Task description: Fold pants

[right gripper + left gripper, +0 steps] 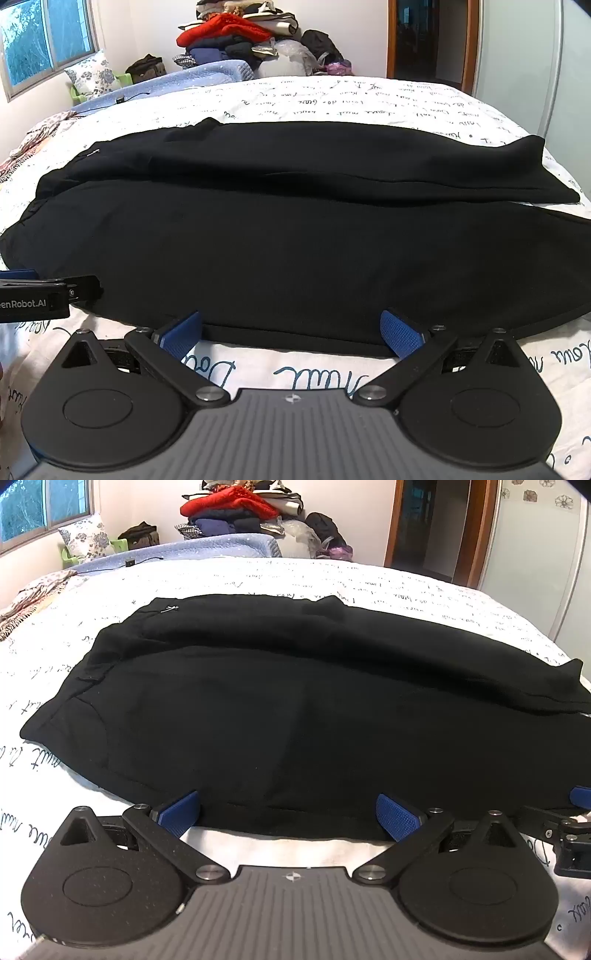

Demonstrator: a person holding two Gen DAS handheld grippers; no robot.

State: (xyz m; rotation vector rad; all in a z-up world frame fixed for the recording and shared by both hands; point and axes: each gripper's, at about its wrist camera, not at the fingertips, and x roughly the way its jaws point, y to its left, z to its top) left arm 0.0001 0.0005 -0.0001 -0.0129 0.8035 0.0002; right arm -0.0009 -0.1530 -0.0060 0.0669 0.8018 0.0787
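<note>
Black pants [280,709] lay flat mid-frame across the script-print bedsheet [258,579], legs stacked lengthwise, far leg rumpled. Left gripper [288,812] and right gripper [291,332] sat at the near hem, jaws wide, holding nothing, likely staged side by side to pinch that edge and fold away.
</note>
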